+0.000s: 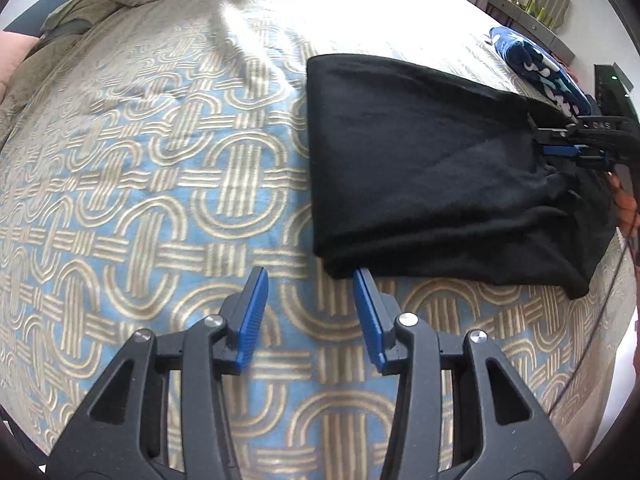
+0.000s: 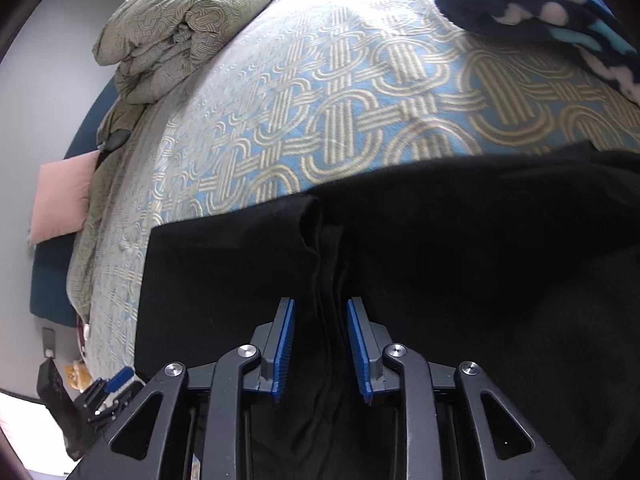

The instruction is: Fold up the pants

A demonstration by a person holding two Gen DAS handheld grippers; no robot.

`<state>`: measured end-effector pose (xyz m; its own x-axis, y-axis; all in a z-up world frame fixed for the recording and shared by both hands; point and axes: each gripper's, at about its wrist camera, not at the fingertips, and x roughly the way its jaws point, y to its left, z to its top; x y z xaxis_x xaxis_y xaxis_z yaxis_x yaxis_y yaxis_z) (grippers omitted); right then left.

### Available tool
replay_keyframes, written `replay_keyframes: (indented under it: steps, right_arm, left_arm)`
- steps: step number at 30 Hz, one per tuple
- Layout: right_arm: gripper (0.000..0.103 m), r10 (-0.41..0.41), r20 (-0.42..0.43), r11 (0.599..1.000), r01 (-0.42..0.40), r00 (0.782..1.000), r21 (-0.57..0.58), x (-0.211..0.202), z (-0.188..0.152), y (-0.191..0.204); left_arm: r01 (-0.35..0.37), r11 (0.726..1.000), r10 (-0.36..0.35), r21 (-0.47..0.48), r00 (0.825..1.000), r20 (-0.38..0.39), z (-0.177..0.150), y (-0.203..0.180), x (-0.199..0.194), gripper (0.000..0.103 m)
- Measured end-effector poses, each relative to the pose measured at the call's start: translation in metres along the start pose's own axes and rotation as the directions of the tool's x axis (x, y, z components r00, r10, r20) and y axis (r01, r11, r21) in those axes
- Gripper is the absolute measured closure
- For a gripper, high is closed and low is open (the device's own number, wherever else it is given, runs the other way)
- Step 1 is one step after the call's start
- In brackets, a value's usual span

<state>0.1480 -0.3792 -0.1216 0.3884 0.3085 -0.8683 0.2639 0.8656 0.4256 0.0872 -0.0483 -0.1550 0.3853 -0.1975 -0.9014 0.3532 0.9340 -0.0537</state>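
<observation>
Black pants (image 1: 440, 176) lie folded into a thick wedge on the bed (image 1: 140, 184), toward its right side in the left wrist view, with a tidy folded edge facing the bed's open middle. The left gripper (image 1: 312, 280) hangs tilted steeply down over bare bedspread just off the near corner of the pants, jaws apart, nothing between the blue pads (image 1: 252, 320). Its right finger tip sits right by that corner; touching or not, I cannot tell.

Over at the far end of the pants, the right gripper (image 2: 320, 312) points steeply down into the cloth. Jaws are parted, and a raised ridge of black fabric runs up between them. The pads (image 2: 285, 344) stand just clear of that ridge on both sides, so no pinch here. From the left wrist view the same gripper comes in from the right edge, low on the gathered end of the pants, with a bit of the person's hand (image 1: 626, 204) behind it.

A navy patterned cloth (image 2: 560, 20) lies near the bed's far right edge, beyond the pants. A bunched duvet (image 2: 180, 32) is heaped at the far left corner.
</observation>
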Motion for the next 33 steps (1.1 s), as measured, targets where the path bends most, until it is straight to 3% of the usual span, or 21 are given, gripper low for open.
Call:
replay_keyframes:
  steps: [6, 9, 12, 14, 15, 17, 19, 22, 25, 27, 29, 32, 33]
  right_arm:
    - [0.062, 0.000, -0.012, 1.000, 0.000, 1.000, 0.021, -0.005, -0.019, -0.001]
    - [0.055, -0.001, -0.007, 1.000, 0.001, 1.000, 0.023, -0.005, -0.024, 0.002]
    - [0.055, -0.030, -0.001, 0.999, 0.030, 1.000, 0.011, -0.002, -0.026, 0.009]
    - [0.100, -0.115, 0.012, 0.993, 0.115, 0.993, -0.028, -0.001, -0.026, 0.016]
    - [0.102, -0.186, 0.024, 0.982, 0.187, 0.982, -0.040, 0.000, -0.028, 0.019]
    - [0.102, -0.218, 0.042, 0.975, 0.220, 0.975, -0.041, -0.002, -0.028, 0.019]
    - [0.100, -0.207, 0.048, 0.978, 0.208, 0.977, -0.030, -0.006, -0.028, 0.015]
    - [0.093, -0.108, 0.014, 0.994, 0.108, 0.994, 0.013, -0.014, -0.025, 0.006]
    - [0.073, -0.089, 0.041, 0.996, 0.089, 0.995, 0.002, -0.021, -0.016, 0.009]
    - [0.054, -0.075, 0.073, 0.997, 0.076, 0.994, -0.007, -0.020, -0.004, 0.011]
    - [0.045, -0.036, 0.079, 0.999, 0.037, 0.996, -0.009, -0.012, 0.010, 0.012]
    - [0.044, -0.017, 0.052, 1.000, 0.016, 0.999, 0.015, 0.013, 0.034, 0.018]
    - [0.055, -0.020, 0.058, 1.000, 0.020, 0.998, 0.014, 0.020, 0.042, 0.021]
  left_arm:
    - [-0.009, 0.998, 0.012, -0.059, 0.999, 0.050, 0.017, -0.001, 0.011, 0.057]
    - [0.021, 0.995, -0.015, -0.095, 0.998, 0.061, 0.024, 0.007, 0.017, 0.084]
    - [0.025, 0.995, -0.020, -0.094, 0.998, 0.061, 0.021, 0.010, 0.016, 0.089]
    - [0.011, 0.997, -0.006, -0.074, 0.998, 0.065, 0.015, 0.010, 0.013, 0.088]
    - [0.015, 0.997, -0.010, -0.070, 0.998, 0.064, 0.012, 0.011, 0.012, 0.088]
    - [0.030, 0.997, -0.025, -0.075, 0.998, 0.064, 0.009, 0.014, 0.011, 0.088]
    - [0.025, 0.997, -0.020, -0.068, 0.998, 0.066, 0.007, 0.014, 0.009, 0.088]
    - [0.002, 0.999, 0.001, -0.036, 0.998, 0.062, 0.009, 0.005, 0.011, 0.088]
    - [-0.001, 0.999, 0.003, -0.032, 0.998, 0.057, 0.010, 0.006, 0.013, 0.085]
    - [0.012, 0.999, -0.010, -0.045, 0.999, 0.051, 0.010, 0.009, 0.014, 0.084]
    - [0.018, 0.998, -0.015, -0.056, 0.999, 0.045, 0.011, 0.010, 0.014, 0.082]
    - [0.012, 0.998, -0.009, -0.061, 0.999, 0.042, 0.012, 0.010, 0.015, 0.080]
    - [0.011, 0.998, -0.008, -0.060, 0.999, 0.043, 0.012, 0.010, 0.015, 0.079]
